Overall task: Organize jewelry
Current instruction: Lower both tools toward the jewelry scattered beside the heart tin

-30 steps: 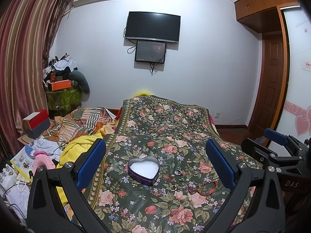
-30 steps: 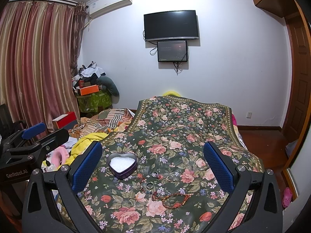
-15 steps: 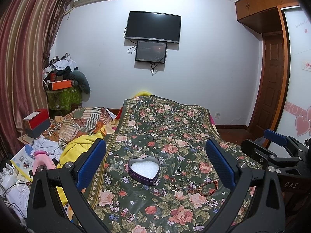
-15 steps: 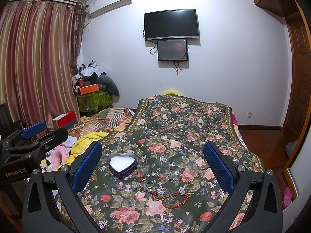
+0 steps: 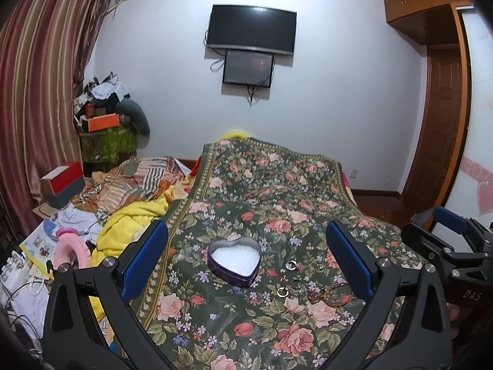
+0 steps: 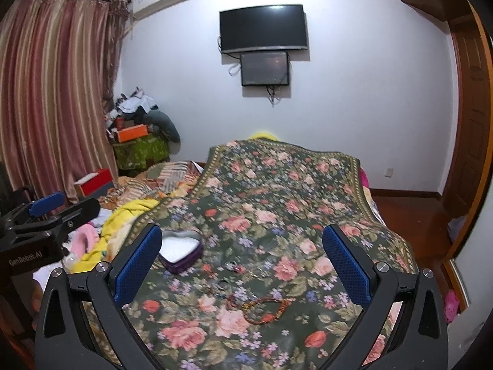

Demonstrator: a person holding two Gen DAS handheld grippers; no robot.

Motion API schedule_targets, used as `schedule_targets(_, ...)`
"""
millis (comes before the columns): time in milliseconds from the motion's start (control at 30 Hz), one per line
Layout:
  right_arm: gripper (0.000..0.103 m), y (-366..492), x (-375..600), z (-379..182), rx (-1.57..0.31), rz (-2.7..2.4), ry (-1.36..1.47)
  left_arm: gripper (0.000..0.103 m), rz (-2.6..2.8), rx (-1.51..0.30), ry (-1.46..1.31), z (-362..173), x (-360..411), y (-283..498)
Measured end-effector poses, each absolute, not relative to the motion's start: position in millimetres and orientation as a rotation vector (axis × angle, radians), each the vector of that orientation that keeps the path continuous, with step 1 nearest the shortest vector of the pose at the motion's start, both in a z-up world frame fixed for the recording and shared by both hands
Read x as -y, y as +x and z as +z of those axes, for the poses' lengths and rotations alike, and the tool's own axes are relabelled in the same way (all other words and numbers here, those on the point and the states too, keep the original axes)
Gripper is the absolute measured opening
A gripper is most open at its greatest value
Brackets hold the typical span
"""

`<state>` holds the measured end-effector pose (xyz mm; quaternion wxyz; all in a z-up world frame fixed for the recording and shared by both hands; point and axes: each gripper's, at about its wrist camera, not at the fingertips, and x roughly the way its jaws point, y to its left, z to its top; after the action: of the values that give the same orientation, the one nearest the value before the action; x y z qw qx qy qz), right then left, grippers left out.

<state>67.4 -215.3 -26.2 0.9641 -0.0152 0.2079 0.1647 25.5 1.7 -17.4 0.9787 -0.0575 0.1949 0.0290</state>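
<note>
Curtains (image 5: 37, 98) hung at the far left, striped red and gold, with a cluttered pile topped by an orange box (image 5: 103, 122) beside them. Below that, a red box (image 5: 63, 182) and rumpled bedding (image 5: 132, 182) lay along the left side of the bed.

Left gripper (image 5: 246, 257) hovered above the bed, its blue-padded fingers (image 5: 144, 259) spread wide and holding nothing. Between them, on the floral cover (image 5: 265, 185), sat the heart tin (image 5: 234, 260), open, purple-walled, with a white lining. Just right of the tin lay a ring (image 5: 291, 265), and a second ring (image 5: 282, 292) lay nearer the camera, apart from the tin. Further right, a beaded bracelet (image 5: 334, 293) lay close to the right finger, partly hidden by it.

In the right wrist view, the left gripper's body showed at the left edge. Right gripper (image 6: 242, 266) also hovered over the bed with fingers (image 6: 345, 265) spread and empty. The tin (image 6: 181, 251) sat just behind its left finger, partly covered by it. The bracelet (image 6: 266, 308) lay between the fingers, near the camera, in a loose loop on the cover. Small items near the tin were too blurred here to tell apart.

On the wall behind the bed hung a TV (image 6: 263, 32) with a smaller screen (image 6: 265, 68) below it. A wooden door (image 5: 443, 123) stood at the right.
</note>
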Motion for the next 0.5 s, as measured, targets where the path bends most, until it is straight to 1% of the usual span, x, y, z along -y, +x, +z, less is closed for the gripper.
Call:
schedule_targets(233,0.103,89,240,-61,-0.543,0.24,-0.051,0.103,0.043,-0.477,-0.095,-42,7,50)
schedule_targets(500,0.103,108,264,-93,-0.689,0.18,-0.063,0.103,-0.025,-0.675,-0.061,-92,26,93)
